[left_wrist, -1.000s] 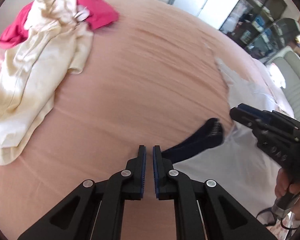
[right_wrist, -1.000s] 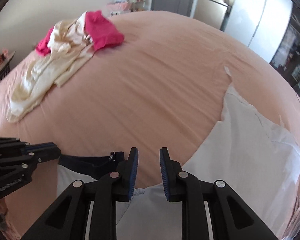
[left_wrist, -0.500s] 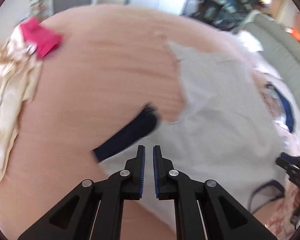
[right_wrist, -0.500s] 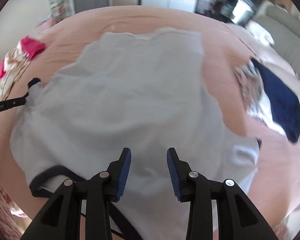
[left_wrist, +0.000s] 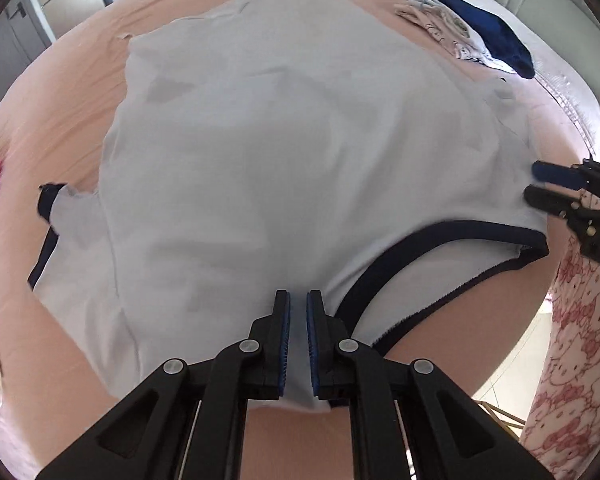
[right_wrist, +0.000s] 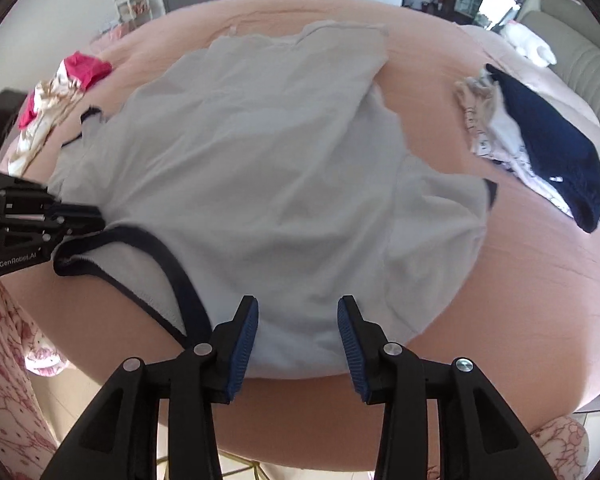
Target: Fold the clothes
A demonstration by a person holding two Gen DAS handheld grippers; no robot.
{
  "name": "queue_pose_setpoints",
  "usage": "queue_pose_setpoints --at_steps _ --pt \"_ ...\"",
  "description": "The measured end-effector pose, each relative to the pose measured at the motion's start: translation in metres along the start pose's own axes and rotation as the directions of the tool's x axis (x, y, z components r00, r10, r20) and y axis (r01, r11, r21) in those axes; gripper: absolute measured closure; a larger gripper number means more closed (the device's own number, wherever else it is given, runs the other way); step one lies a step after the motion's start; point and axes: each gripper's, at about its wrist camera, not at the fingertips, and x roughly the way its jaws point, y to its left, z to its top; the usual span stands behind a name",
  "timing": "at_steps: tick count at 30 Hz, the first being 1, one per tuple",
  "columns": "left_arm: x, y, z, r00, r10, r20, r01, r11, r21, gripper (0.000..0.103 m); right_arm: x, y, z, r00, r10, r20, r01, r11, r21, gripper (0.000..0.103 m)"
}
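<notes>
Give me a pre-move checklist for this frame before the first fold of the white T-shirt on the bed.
1. White T-shirt spread flat on the bed: ok, slight wrinkles only.
2. Left gripper gripping the shoulder by the navy collar: ok, fabric runs between the near-closed fingers.
3. Right gripper gripping the shirt: not ok, its jaws are wide open over the fabric.
4. Both sleeves laid out: ok, navy cuffs show at either side.
5. Folded clothes pile apart from the shirt: ok.
6. Fold area free of the pink-and-cream clothes: ok.

L hand-held gripper [left_wrist: 297, 320] nearly closed, R hand-held gripper [right_wrist: 298, 334] spread wide
</notes>
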Motion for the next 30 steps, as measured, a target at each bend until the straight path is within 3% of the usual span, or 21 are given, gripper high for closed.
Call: queue_pose_setpoints --at_steps 2,5,7,9,11,12,14,16,17,18,21,24,25,26,28,30 --pt "-0.010 -0.003 -0.002 0.999 -0.018 0.030 0.018 1.000 -0.007 0.096 -0.012 -0.032 -0.003 0.998 0.005 0.061 -0.014 0.989 0.147 0.061" --pt "-0.016 -0.021 0.006 0.984 -0.153 0.090 0.155 0.988 -0.009 0.096 -0.008 -0.095 -0.008 0.997 -0.001 0.076 -0.031 0.911 0.412 0.049" --pt "-0.018 -0.035 0.013 0.962 -0.239 0.130 0.242 0.970 -0.011 0.096 0.003 -0.125 -0.007 0.997 0.046 0.065 -0.074 0.849 0.523 0.049" --pt "-0.009 -0.053 0.028 0.927 -0.329 0.178 0.338 0.941 -0.020 0.096 0.019 -0.138 -0.004 0.991 0.120 0.060 -0.133 0.807 0.576 0.049" --pt "-0.007 -0.068 0.039 0.898 -0.392 0.201 0.406 0.913 -0.031 0.096 0.025 -0.140 0.003 0.987 0.142 0.077 -0.160 0.807 0.568 0.047" --pt "-0.006 -0.077 0.044 0.895 -0.399 0.198 0.412 0.911 -0.030 0.096 0.025 -0.136 0.009 0.981 0.170 0.093 -0.193 0.821 0.538 0.047" --pt "-0.009 -0.086 0.048 0.926 -0.337 0.172 0.351 0.934 -0.060 0.096 0.022 -0.119 0.024 0.945 0.302 0.121 -0.325 0.843 0.430 0.047" --pt "-0.005 -0.085 0.047 0.951 -0.270 0.148 0.288 0.950 -0.117 0.096 0.012 -0.089 0.038 0.906 0.415 0.079 -0.421 0.872 0.250 0.047" --pt "0.001 -0.078 0.050 0.939 -0.308 0.155 0.332 0.929 -0.164 0.096 0.007 -0.078 0.043 0.889 0.453 0.064 -0.457 0.871 0.180 0.047" --pt "0.005 -0.071 0.053 0.925 -0.342 0.164 0.371 0.906 -0.205 0.096 0.000 -0.084 0.043 0.895 0.435 0.103 -0.447 0.872 0.200 0.047" --pt "-0.005 -0.073 0.052 0.898 -0.395 0.195 0.429 0.885 -0.180 0.096 -0.018 -0.104 0.041 0.908 0.362 0.213 -0.411 0.869 0.274 0.047" --pt "-0.012 -0.103 0.065 0.862 -0.456 0.221 0.480 0.874 -0.070 0.096 -0.008 -0.149 0.030 0.966 0.150 0.209 -0.239 0.827 0.509 0.047" --pt "-0.014 -0.113 0.069 0.849 -0.476 0.228 0.496 0.868 -0.033 0.096 -0.001 -0.159 0.026 0.980 0.117 0.160 -0.185 0.826 0.532 0.047" --pt "-0.015 -0.124 0.073 0.837 -0.496 0.231 0.509 0.861 0.004 0.096 0.006 -0.163 0.023 0.980 0.137 0.141 -0.192 0.821 0.537 0.047" --pt "-0.010 -0.150 0.083 0.840 -0.504 0.201 0.505 0.862 0.052 0.096 0.016 -0.168 0.017 0.975 0.189 0.117 -0.222 0.815 0.536 0.047" --pt "0.006 -0.169 0.091 0.868 -0.472 0.156 0.468 0.881 0.063 0.096 0.022 -0.165 0.016 0.967 0.240 0.082 -0.248 0.831 0.498 0.047"
